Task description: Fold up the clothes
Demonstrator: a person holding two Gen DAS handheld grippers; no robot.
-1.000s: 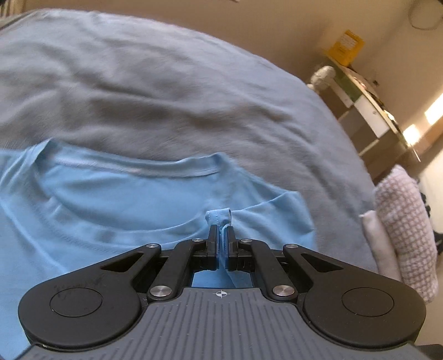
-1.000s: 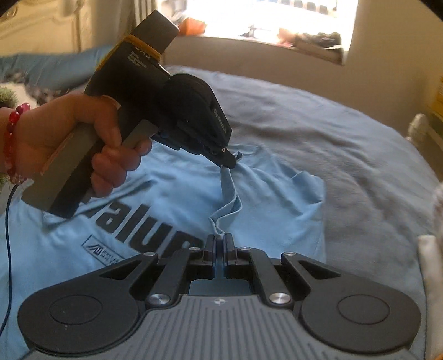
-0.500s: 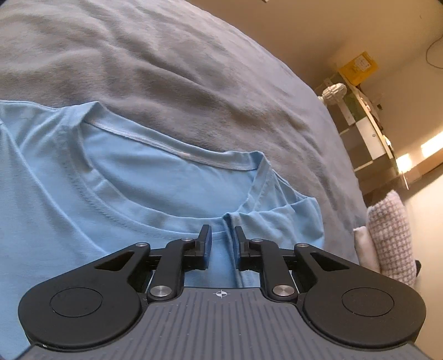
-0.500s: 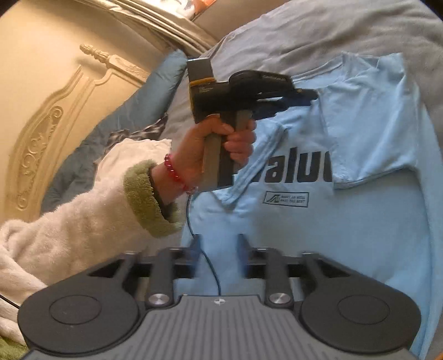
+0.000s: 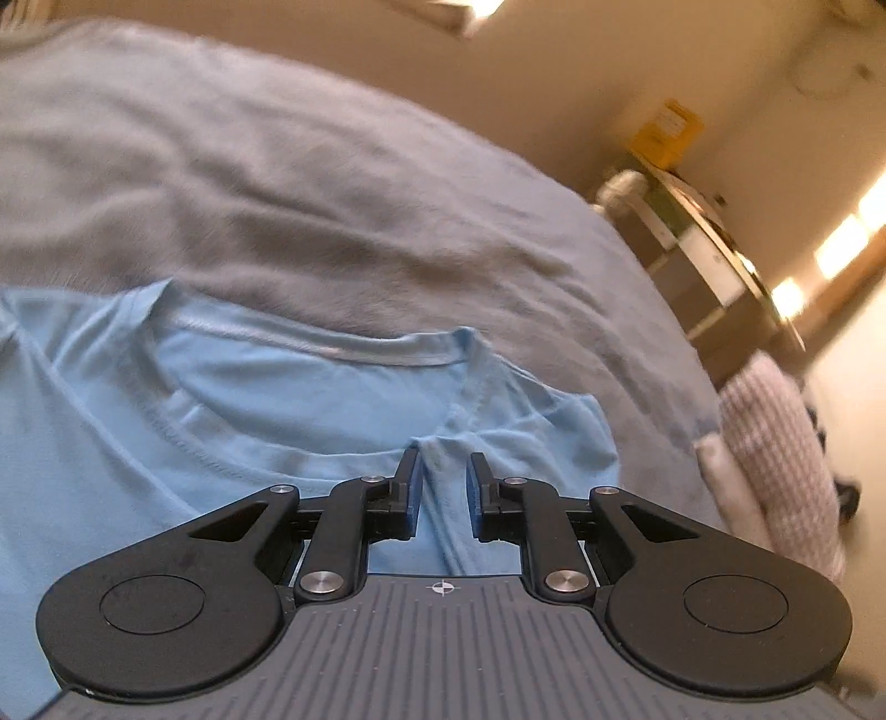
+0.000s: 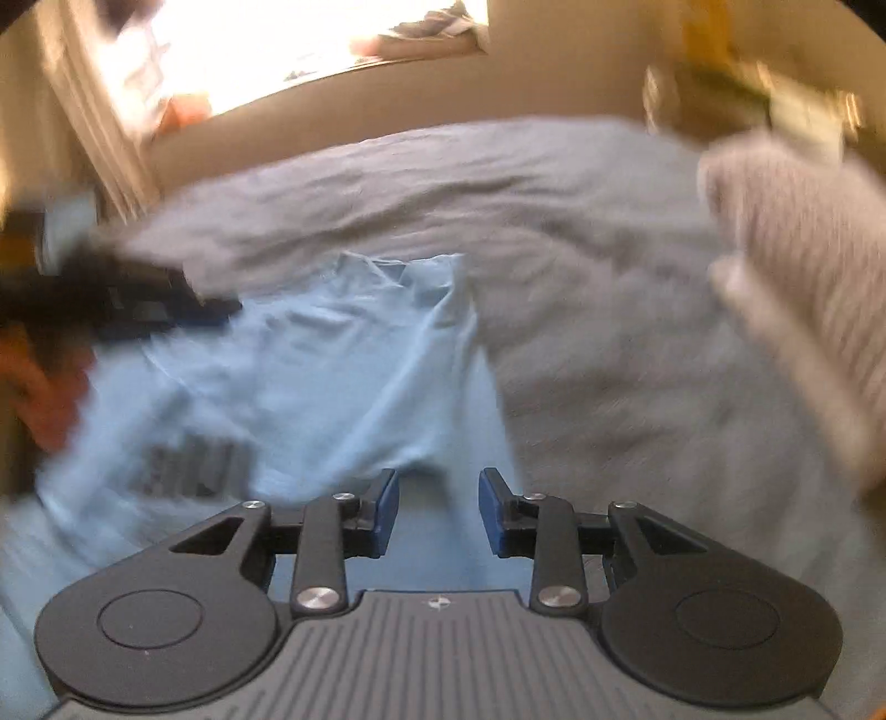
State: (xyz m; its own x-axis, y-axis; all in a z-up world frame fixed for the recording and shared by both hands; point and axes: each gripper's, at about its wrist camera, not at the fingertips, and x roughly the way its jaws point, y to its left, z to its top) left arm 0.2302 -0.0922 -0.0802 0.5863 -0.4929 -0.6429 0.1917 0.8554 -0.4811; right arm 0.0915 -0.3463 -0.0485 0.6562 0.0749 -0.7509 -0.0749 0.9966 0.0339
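A light blue T-shirt (image 5: pixel 221 421) with dark lettering lies on the grey bed cover (image 5: pixel 277 194), its neckline toward the far side. My left gripper (image 5: pixel 444 457) is open just above the shirt's right shoulder, where a raised crease of cloth lies loose between the jaws. The right wrist view is blurred by motion. In it the shirt (image 6: pixel 332 376) has one sleeve folded inward. My right gripper (image 6: pixel 438 476) hangs open over its lower right part, its jaws closing with nothing gripped between them. The left gripper (image 6: pixel 127 299) and the hand (image 6: pixel 44 399) holding it show as a dark smear at the left.
A folded knitted piece (image 5: pixel 775 443) over a white one sits at the bed's right edge, also large in the right wrist view (image 6: pixel 803 277). Beyond stand a shelf unit (image 5: pixel 709 249) and a yellow box (image 5: pixel 664 130). A bright window (image 6: pixel 304 44) is behind the bed.
Both grippers let go of the pinched shirt cloth and opened. The fold now lies flat. The right gripper swung and rolled, first toward the headboard side, then back to face the window.
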